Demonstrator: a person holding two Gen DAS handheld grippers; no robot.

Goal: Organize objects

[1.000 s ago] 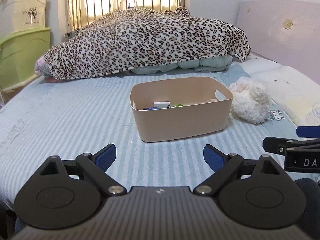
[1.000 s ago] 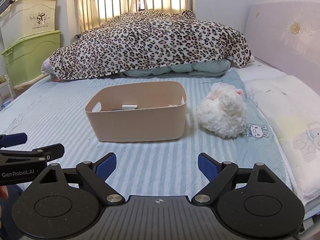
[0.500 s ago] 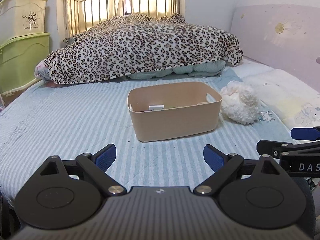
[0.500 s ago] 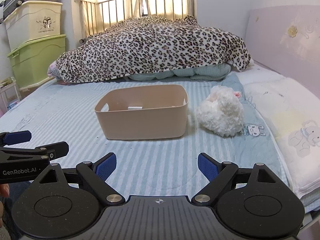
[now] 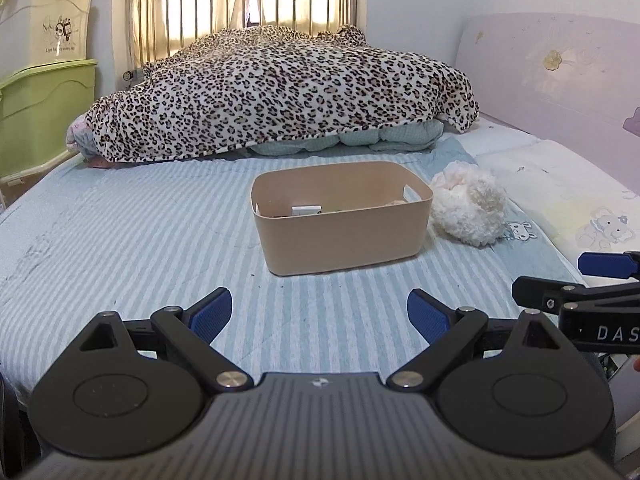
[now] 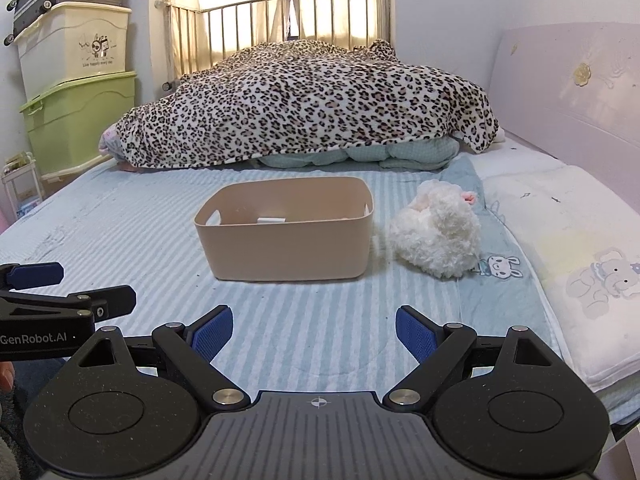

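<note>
A beige plastic bin (image 5: 344, 236) (image 6: 286, 248) stands on the striped bed sheet, with a few small items inside, among them a white box (image 5: 306, 211). A white plush toy (image 5: 466, 208) (image 6: 438, 232) lies just right of the bin. My left gripper (image 5: 319, 312) is open and empty, well back from the bin near the bed's front edge. My right gripper (image 6: 314, 330) is open and empty, equally far back. Each gripper shows at the edge of the other's view.
A leopard-print blanket (image 5: 276, 92) covers bedding at the far end. A pillow (image 6: 576, 264) lies along the right, by the headboard (image 6: 576, 92). Green and cream storage boxes (image 6: 76, 80) with a suitcase on top stand at the left. A metal rail (image 5: 256, 8) stands behind.
Both grippers have drawn back from the bin and risen a little; the bin and plush toy look smaller and farther. Both stay open and empty.
</note>
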